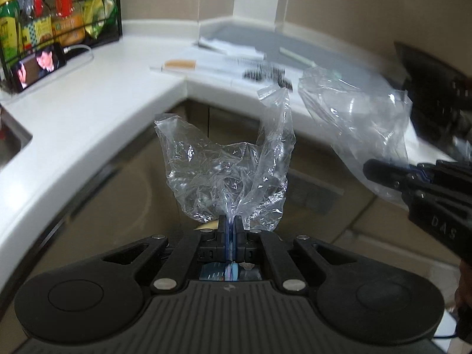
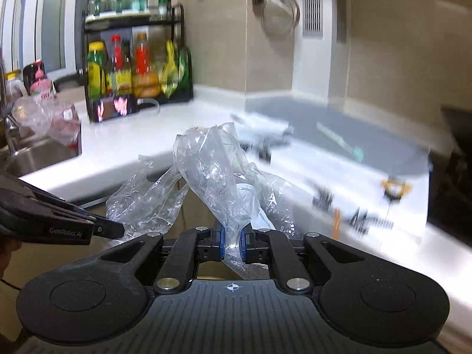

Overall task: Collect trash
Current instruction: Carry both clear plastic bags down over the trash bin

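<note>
Grippers are both pinching crumpled clear plastic: left gripper (image 1: 230,224) fully closed on a crumpled clear plastic bag (image 1: 224,174), right gripper (image 2: 231,240) slightly parted around another clear plastic bag (image 2: 218,171) at frame centre; thin film is probably risking slipping free.

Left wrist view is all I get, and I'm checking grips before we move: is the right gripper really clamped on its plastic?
Observer: Yes. The right gripper has clear plastic pinched between its blue pads.
Operator: Anything by the sink I can't see?
Observer: More crumpled plastic sits at the sink's edge.
Operator: What's above the counter?
Observer: A strainer hangs on the wall.
</note>
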Available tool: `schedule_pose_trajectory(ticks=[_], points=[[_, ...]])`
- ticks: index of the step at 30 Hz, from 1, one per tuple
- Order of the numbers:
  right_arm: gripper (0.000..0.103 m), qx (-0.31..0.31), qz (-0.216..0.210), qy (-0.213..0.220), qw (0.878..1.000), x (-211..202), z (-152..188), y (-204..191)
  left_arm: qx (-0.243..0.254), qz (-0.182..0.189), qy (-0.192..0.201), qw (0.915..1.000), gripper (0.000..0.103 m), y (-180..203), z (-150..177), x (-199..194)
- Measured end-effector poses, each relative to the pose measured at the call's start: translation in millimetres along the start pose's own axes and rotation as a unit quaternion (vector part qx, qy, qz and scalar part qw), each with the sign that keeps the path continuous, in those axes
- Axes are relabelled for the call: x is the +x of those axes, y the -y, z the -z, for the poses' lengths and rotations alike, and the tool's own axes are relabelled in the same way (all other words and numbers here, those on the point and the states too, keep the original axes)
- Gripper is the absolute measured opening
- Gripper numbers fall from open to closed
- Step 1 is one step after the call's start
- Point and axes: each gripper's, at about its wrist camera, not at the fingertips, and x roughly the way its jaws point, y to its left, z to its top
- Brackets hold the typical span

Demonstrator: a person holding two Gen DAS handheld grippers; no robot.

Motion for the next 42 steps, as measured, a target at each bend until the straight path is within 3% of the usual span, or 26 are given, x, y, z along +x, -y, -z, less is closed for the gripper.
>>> schedule_pose_trajectory(ticks=[6, 33, 42], points=[[0.011, 0.016, -0.013, -0.039, 0.999, 10, 13, -6, 0.002, 0.01, -0.043, 0.999, 0.001, -1, 14, 11], [0.011, 0.026, -0.018, -0.091, 0.995, 44, 30, 2, -0.006, -0.007, -0.111, 0.9938, 0.001, -9, 14, 51], [0.011, 0.066, -0.049, -0.15, 0.985, 88, 52, 13, -0.021, 0.006, -0.16, 0.9868, 0.001, -15, 17, 96]])
